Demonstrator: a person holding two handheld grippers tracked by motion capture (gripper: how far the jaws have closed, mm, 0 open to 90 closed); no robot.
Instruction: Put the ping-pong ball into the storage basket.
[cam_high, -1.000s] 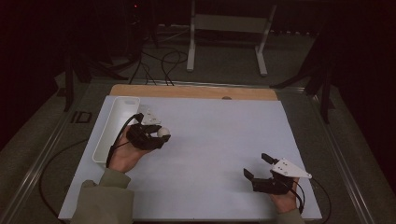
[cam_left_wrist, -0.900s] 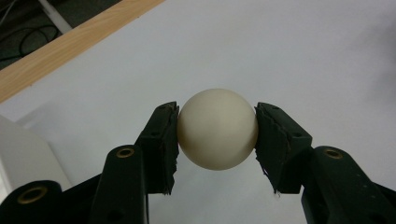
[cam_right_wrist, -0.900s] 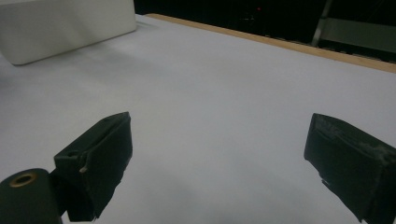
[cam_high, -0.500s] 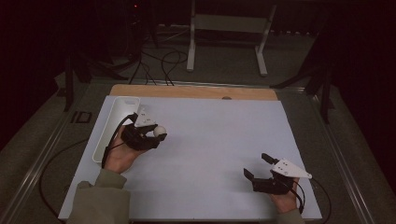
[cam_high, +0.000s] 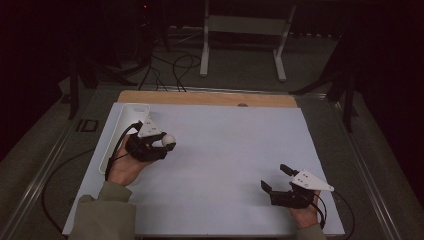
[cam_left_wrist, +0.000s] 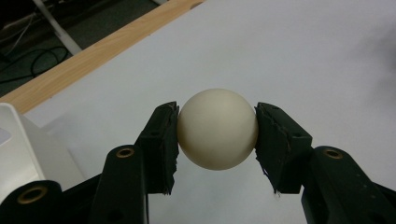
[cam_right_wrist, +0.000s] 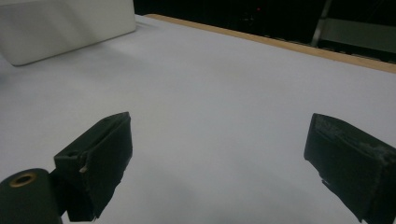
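While counted from above:
Balls: one (cam_left_wrist: 217, 129), clamped in left gripper (cam_left_wrist: 216, 135), near tabletop's left edge.
Trays: one (cam_high: 122, 131), left edge.
Right gripper (cam_high: 276, 179): wide open, empty, near front right corner.

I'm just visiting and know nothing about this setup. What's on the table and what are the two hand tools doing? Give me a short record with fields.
Surface: white table with a wooden strip along the far edge
Ball: cream ball, clamped between the jaws and off the table
Left gripper: left gripper, shut on the ball, beside the tray
Tray: white tray at the table's left edge
Right gripper: right gripper, jaws wide apart, nothing between them, low at the near right
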